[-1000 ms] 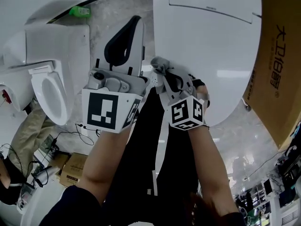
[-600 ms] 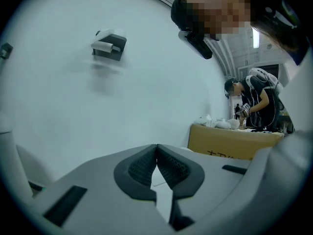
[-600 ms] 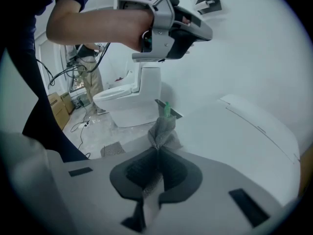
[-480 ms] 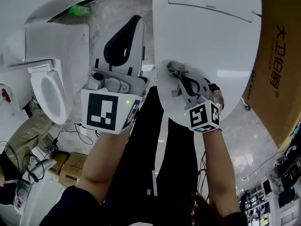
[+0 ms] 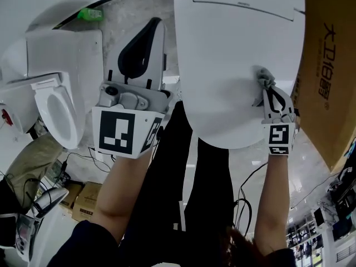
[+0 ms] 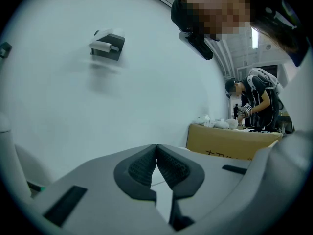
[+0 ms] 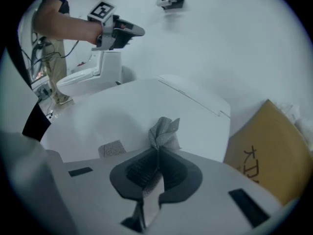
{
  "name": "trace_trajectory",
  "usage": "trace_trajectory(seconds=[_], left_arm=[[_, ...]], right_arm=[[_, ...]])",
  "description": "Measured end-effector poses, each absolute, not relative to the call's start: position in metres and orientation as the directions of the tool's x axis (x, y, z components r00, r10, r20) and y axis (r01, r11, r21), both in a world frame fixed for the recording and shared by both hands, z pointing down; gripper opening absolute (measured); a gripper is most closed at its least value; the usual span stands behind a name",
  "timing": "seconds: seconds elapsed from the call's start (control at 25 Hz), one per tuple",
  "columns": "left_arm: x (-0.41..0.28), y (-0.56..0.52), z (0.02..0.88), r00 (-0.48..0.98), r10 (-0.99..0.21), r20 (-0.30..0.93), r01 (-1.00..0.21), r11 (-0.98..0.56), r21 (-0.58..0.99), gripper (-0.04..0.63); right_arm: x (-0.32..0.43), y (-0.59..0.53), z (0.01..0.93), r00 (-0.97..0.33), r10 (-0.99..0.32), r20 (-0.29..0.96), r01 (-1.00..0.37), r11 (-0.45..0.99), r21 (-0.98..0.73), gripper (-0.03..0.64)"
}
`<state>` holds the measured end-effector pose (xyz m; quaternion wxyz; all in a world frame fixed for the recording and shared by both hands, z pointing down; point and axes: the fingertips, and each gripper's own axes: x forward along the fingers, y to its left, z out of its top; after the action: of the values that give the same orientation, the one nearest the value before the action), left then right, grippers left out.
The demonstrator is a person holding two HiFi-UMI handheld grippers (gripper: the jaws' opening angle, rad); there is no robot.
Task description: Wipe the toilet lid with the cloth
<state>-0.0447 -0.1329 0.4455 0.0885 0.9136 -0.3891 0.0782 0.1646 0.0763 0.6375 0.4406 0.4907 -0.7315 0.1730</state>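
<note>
The white toilet lid [image 5: 228, 54] lies closed and fills the upper middle of the head view. My right gripper [image 5: 266, 89] is shut on a grey patterned cloth [image 5: 261, 78] and presses it on the lid's right side, near the edge. In the right gripper view the cloth [image 7: 164, 130] bunches out beyond the shut jaws over the lid [image 7: 122, 111]. My left gripper [image 5: 157, 26] hangs left of the lid, over the floor, touching nothing. Its pads meet with nothing between them in the left gripper view [image 6: 156, 150].
A brown cardboard box [image 5: 328, 65] stands right beside the lid's right edge. A second white toilet [image 5: 55, 110] stands at the left, with a green object [image 5: 89, 14] behind it. Cables and small boxes [image 5: 83, 196] lie on the floor. A black wall fitting [image 6: 107, 44] faces the left gripper.
My right gripper has slid the cloth across the lid, from its left edge to its right side. The left gripper has stayed put.
</note>
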Motion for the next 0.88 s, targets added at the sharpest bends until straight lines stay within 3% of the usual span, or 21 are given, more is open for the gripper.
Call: trace_trajectory(seconds=[0.28, 0.48, 0.68, 0.88], left_arm=[[-0.043, -0.129, 0.443, 0.692, -0.691, 0.207, -0.718, -0.688, 0.105, 0.020], [-0.042, -0.126, 0.441, 0.692, -0.693, 0.203, -0.719, -0.687, 0.106, 0.020], [-0.041, -0.122, 0.437, 0.688, -0.699, 0.194, -0.723, -0.682, 0.105, 0.020], [-0.046, -0.118, 0.433, 0.679, -0.709, 0.192, -0.732, -0.674, 0.100, 0.020]], right_arm=[[0.247, 0.107, 0.638, 0.117, -0.578, 0.808, -0.958, 0.149, 0.245, 0.032], [0.249, 0.116, 0.640, 0.178, -0.590, 0.788, -0.971, 0.025, 0.238, 0.032], [0.191, 0.110, 0.638, 0.072, -0.607, 0.791, -0.978, 0.113, 0.176, 0.032], [0.103, 0.093, 0.635, -0.113, -0.616, 0.779, -0.949, 0.300, 0.100, 0.032]])
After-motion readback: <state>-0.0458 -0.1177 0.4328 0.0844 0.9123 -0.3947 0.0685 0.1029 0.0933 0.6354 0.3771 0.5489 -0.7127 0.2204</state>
